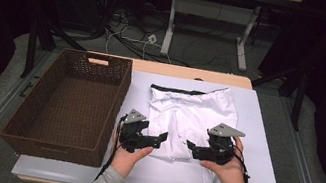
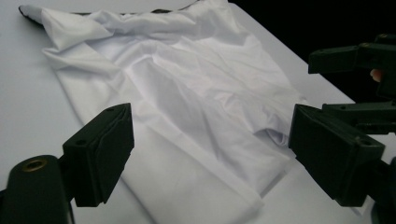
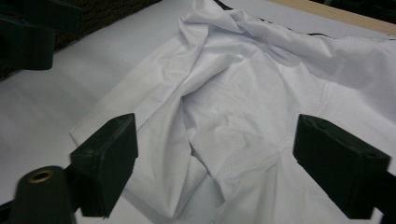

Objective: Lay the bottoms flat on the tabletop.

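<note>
A brown wicker basket (image 1: 67, 102) sits at the left of the table (image 1: 261, 154), empty and with its long side running near to far, apparently placed there to receive the garment once it is dealt with. Just right of it lies a white garment (image 1: 191, 119), spread on the pale table surface with its dark-trimmed edge at the far side and its near hem toward the person; it is rumpled rather than flat, with creases running up the middle.

The left gripper (image 1: 155, 138) hovers at the garment's near left corner, jaws standing wide apart with nothing between them; in the left gripper view the cloth (image 2: 196, 107) lies beyond and below the pads, untouched. The right gripper (image 1: 192, 150) mirrors it at the near right side, jaws likewise spread wide and empty, the fabric (image 3: 243, 107) lying ahead of them.

Both tools point inward toward each other along the near hem, which suggests they are lining up to pinch that edge at two points for a fold.
</note>
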Action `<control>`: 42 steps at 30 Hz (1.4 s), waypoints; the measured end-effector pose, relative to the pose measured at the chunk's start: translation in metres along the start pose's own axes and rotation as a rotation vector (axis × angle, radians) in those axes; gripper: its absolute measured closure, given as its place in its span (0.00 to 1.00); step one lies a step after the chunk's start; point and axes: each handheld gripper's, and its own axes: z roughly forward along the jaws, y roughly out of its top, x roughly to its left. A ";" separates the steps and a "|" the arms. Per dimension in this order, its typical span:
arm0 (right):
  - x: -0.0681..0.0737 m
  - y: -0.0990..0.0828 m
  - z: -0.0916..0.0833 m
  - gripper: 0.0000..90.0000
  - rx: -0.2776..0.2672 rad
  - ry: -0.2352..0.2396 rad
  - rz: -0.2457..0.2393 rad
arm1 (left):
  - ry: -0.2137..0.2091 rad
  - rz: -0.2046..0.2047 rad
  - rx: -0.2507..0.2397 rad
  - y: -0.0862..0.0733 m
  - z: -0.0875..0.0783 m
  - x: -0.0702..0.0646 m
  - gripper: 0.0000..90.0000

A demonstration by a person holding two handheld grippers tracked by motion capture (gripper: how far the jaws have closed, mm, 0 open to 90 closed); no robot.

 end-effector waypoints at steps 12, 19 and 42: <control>0.006 -0.019 -0.006 0.45 -0.018 0.031 -0.039 | 0.006 0.022 0.051 -0.029 0.018 -0.030 0.33; 0.003 -0.021 -0.010 0.44 -0.027 0.038 -0.023 | 0.042 0.056 0.107 -0.042 0.035 -0.045 0.41; 0.021 -0.036 0.029 0.61 0.147 0.121 -0.094 | 0.089 0.039 0.188 -0.050 0.038 -0.034 0.97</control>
